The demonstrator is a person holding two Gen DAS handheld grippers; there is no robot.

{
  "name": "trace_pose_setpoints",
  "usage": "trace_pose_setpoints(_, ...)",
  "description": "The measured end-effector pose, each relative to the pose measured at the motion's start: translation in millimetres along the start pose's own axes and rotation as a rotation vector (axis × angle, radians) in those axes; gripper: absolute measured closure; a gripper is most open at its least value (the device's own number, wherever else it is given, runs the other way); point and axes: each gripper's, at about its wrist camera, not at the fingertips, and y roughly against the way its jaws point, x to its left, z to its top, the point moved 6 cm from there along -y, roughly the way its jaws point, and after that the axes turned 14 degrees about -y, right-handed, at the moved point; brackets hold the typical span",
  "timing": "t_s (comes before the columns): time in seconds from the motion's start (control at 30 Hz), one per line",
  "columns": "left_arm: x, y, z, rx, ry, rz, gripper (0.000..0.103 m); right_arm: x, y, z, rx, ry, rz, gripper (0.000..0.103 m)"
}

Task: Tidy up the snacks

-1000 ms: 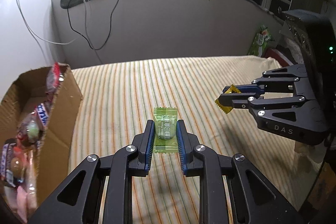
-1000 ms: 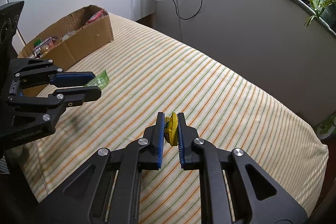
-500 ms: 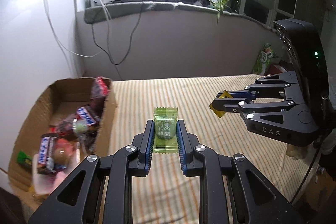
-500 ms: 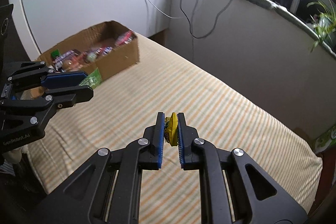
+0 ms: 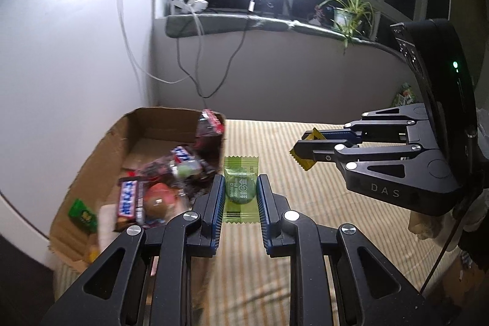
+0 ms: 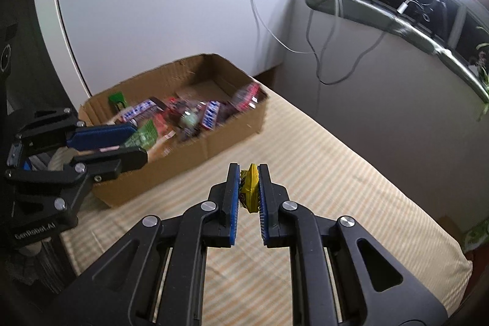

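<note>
While blur smears the cardboard box (image 6: 195,148) snacks, left jaws grasp green candy (image 5: 240,190), right jaws yellow candy (image 6: 249,187).

The cardboard box (image 6: 214,139) stands at the bed's (image 6: 351,182) far left corner, snacks (image 6: 183,112) heaped inside, its top open; the striped surface beside it lies bare.

Blurred snacks (image 6: 183,115) in the cardboard box (image 6: 232,130), labels perhaps unreadable; box's near corner behind left claw (image 6: 134,147).
</note>
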Motion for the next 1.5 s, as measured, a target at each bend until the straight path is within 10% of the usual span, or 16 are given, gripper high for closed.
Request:
trace_pose_setpoints(0.77,78,16,-36,0.043,0.106,0.132,0.082,82,-59,38,0.037,0.051,0.131,0.091)
trace_pose_setpoints(0.93,83,16,-40,0.051,0.113,0.155,0.082,78,-60,43,0.028,0.037,0.123,0.054)
trace_pose_setpoints(1.5,89,30,-41,0.032,0.159,0.217,0.039,62,-30,42,-0.032,-0.006,0.085,0.023)
